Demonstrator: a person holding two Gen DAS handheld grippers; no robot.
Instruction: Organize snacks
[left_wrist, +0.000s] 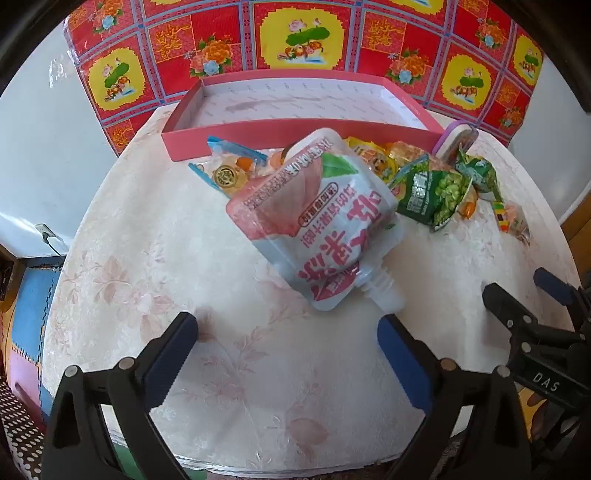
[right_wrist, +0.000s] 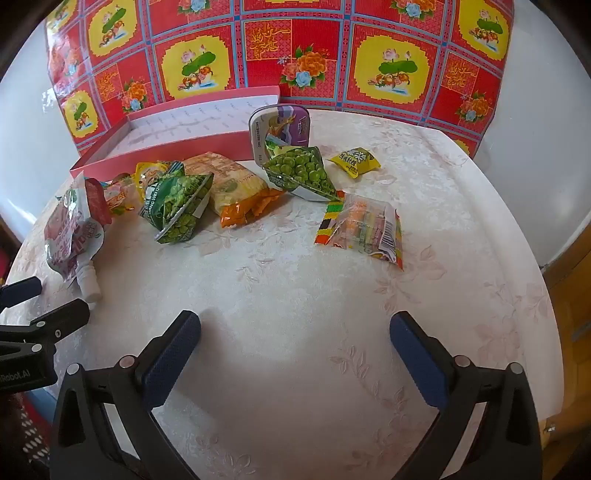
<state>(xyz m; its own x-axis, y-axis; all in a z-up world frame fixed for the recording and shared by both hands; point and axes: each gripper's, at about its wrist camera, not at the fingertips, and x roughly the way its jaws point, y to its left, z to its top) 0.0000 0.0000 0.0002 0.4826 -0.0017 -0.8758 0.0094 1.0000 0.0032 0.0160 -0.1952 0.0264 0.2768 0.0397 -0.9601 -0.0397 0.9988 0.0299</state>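
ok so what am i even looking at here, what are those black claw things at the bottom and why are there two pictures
The black claws are two hand-held grippers, one in each of a person's hands. Each carries a wide-angle camera looking along its fingers, so each picture is one gripper's own view.

The left gripper and the right gripper are both open and hold nothing.

Below them is a round table under a pale flowered cloth. On it lie loose snacks: a pink and white spouted pouch, two green pea packets, an orange bag, a small yellow packet, a striped candy pack and a purple tub. Behind them sits an empty pink box, seemingly where the snacks go.
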